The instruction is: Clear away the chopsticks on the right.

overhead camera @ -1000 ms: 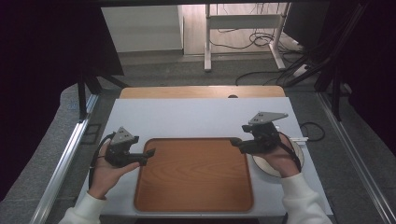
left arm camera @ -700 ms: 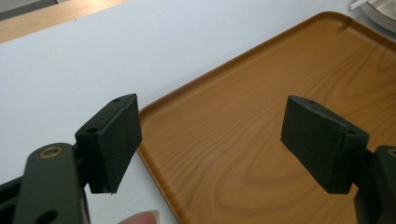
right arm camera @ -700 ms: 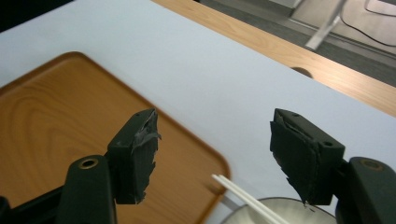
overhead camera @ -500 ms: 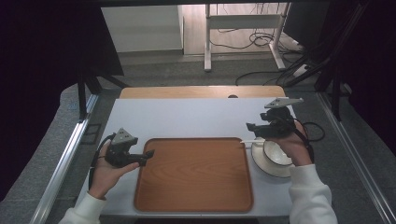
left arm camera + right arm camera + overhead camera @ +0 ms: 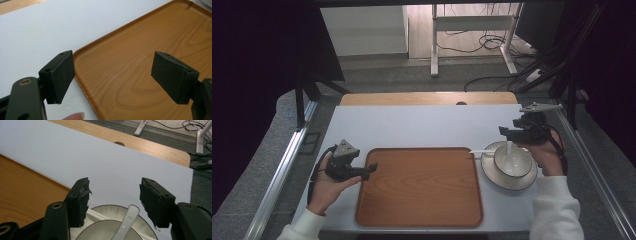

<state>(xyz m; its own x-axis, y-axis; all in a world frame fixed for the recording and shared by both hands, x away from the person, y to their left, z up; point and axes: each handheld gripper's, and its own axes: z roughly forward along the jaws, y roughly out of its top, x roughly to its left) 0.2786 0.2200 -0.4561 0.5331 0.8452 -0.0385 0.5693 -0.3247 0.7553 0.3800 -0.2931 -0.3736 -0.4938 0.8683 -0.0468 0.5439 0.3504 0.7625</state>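
Right claw (image 5: 507,134) hangs over the far rim of the bowl (image 5: 512,161); jaws apart and just now narrowing, nothing pinched. Bowl sits on a saucer (image 5: 492,177), right of the wooden tray (image 5: 419,187) on the desk (image 5: 422,127). Spoon (image 5: 127,220) handle rises between the jaws in the right gripper view. Left claw (image 5: 112,75) open over the tray's corner, well apart.

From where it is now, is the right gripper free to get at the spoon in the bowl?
Probably yes. The right gripper hovers just over the bowl with its jaws apart, having just been closing with nothing between them, and the spoon handle sticks up beneath the gap, unobstructed.
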